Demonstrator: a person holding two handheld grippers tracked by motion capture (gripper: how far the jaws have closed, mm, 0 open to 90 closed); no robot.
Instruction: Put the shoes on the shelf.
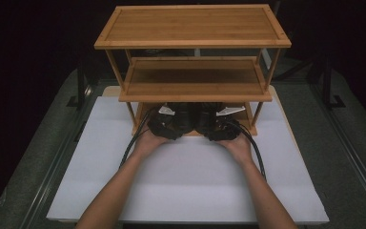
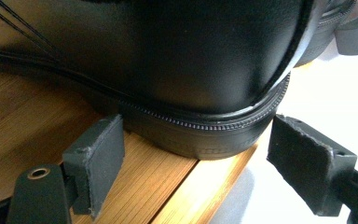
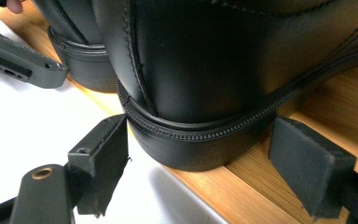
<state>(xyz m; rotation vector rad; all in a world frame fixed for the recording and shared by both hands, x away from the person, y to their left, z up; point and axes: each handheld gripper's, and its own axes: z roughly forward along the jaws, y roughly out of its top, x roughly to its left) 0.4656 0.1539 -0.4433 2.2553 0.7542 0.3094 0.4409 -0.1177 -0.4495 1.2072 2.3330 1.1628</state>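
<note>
Two black leather shoes stand side by side on the bottom shelf (image 2: 23, 126) of a bamboo rack (image 1: 190, 26), heels toward me. My left gripper (image 1: 164, 125) is at the heel of the left shoe (image 2: 177, 51). Its pads (image 2: 95, 158) stand on either side of the heel's sole, with a gap at the right pad. My right gripper (image 1: 221, 126) is at the heel of the right shoe (image 3: 205, 60) in the same way. Its pads (image 3: 307, 163) flank the sole and do not press it. Both grippers are open.
The rack has a middle shelf (image 1: 195, 78) and a top shelf close above the grippers. It stands at the far edge of a white board (image 1: 190, 176). Black stands (image 1: 81, 86) rise at the left and right of the table.
</note>
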